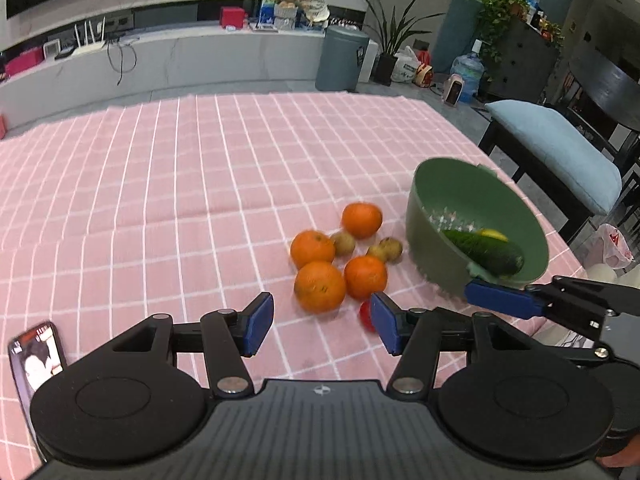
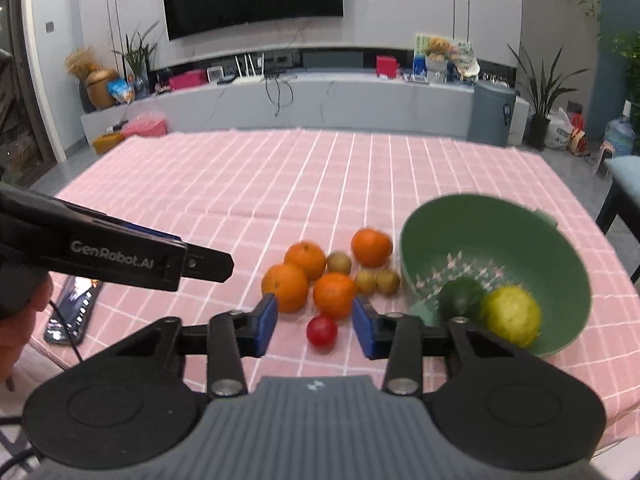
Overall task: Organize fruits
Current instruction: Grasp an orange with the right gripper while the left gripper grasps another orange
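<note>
Ideally, the red tomato (image 2: 321, 331) just beside the green bowl (image 2: 568, 256) is straddled squarely by the right gripper (image 2: 315, 325), both grippers' fingers being open and empty, before closing gently.

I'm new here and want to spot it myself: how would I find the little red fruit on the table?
Start at the green bowl on the pink checked tablecloth. Beside it lies a cluster of oranges and small brownish fruits. The red fruit sits at the cluster's near edge, the only red one, smaller than any orange.
</note>
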Tool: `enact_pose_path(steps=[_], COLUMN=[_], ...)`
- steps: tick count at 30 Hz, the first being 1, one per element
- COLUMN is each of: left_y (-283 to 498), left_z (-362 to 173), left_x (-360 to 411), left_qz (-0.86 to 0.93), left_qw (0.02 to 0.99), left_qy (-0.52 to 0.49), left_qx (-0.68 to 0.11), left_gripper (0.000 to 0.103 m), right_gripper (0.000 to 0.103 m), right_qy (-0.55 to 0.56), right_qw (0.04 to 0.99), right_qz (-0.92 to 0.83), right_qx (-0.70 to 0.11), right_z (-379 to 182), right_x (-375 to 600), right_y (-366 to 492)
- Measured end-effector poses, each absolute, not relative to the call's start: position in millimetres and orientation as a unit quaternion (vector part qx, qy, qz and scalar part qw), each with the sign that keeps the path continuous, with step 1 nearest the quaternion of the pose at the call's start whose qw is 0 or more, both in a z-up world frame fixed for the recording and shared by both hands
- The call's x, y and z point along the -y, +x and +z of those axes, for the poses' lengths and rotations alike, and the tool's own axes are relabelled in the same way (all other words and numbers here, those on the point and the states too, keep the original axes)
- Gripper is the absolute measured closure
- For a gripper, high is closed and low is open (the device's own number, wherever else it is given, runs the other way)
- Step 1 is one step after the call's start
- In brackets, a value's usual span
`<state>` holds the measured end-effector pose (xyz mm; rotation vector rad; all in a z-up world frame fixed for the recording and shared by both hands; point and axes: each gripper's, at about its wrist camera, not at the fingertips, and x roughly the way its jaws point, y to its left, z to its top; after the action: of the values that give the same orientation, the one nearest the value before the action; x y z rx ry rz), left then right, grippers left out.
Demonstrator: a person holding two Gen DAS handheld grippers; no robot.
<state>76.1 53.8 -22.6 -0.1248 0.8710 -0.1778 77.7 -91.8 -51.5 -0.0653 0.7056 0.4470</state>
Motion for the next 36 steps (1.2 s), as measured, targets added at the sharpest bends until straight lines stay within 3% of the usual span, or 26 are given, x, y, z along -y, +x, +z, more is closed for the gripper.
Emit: enact_pose_path(steps=[13,36], left_y=[110,154], left_z=[-57,-89], left_x=[-66,-58], left_qz=[-0.102,-0.117], left_qw=[0.880,0.854], left_qy=[-0.127,-0.135], left_qx=[-0.447,-0.489], left_gripper=[0.040,0.048], right_gripper=[0.070,0.072], right_qy=[-0.088,-0.216], right_qw=[0.908,0.887], right_qz=[0.203,0.216], right_qx=[-0.354,-0.346], right_z=[-84,-111], right_x=[64,40], right_y=[104,137])
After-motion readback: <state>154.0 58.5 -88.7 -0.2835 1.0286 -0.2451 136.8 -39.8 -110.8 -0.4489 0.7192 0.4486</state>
